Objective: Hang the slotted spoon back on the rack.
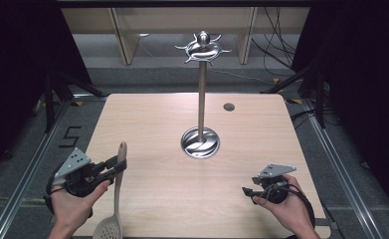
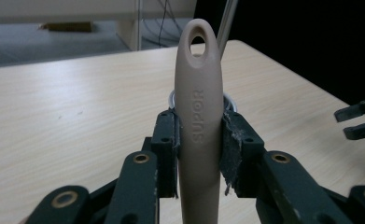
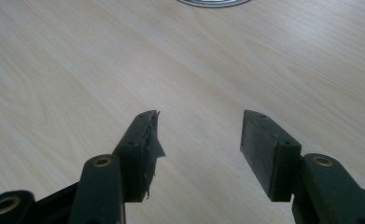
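The left tongs (image 1: 116, 167) were clenched on the handle of a beige plastic slotted spatula (image 1: 115, 199), the pads (image 2: 231, 140) pressing both sides of the grip below the hanging hole at its tip. The one landmark was a tall chrome utensil stand (image 1: 201, 99) with a round base, set near the middle of the pale wooden table (image 1: 251, 149). Measured from that stand, the spatula lay well off toward the near left corner, its long axis running almost straight toward the far edge, hole end pointing away and the perforated head hanging nearest the person. The stand's ring of hooks (image 1: 203, 47) sat high above the base, so I judged the hole would have to travel up and to the right to meet one. The left hand was clearly the one in play. The right tongs (image 1: 248, 191) stood released, nothing between them, on the near right side of the stand.

I counted one spatula, one stand, two tongs.
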A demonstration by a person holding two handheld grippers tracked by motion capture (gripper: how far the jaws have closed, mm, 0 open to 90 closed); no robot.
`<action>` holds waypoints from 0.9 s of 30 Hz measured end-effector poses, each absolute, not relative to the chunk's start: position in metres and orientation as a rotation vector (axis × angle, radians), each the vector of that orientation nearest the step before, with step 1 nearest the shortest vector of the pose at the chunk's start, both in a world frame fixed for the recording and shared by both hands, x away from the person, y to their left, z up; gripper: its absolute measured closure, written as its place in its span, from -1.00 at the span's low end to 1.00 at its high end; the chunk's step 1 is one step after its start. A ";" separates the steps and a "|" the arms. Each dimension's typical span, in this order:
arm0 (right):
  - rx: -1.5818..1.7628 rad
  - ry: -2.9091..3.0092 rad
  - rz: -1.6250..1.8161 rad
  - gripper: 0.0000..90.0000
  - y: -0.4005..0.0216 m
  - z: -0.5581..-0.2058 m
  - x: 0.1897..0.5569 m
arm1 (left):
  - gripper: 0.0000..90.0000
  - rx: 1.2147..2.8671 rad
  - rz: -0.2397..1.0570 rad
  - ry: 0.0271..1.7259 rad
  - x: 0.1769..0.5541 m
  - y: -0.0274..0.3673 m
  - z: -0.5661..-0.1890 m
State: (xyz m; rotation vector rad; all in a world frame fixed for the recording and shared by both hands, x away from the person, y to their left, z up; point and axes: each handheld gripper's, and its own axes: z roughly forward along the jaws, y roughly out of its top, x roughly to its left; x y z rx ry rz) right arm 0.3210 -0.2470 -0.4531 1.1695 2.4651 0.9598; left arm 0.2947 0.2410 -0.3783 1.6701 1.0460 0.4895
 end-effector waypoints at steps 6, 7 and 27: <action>1.174 2.468 0.958 0.04 -0.247 -0.453 0.321 | 0.51 1.604 0.534 0.982 0.293 0.244 -0.375; 1.174 2.468 0.958 0.04 -0.247 -0.453 0.321 | 0.51 1.594 0.549 0.973 0.292 0.244 -0.373; 1.151 2.457 0.963 0.04 -0.248 -0.454 0.322 | 0.51 1.493 0.654 0.844 0.312 0.234 -0.338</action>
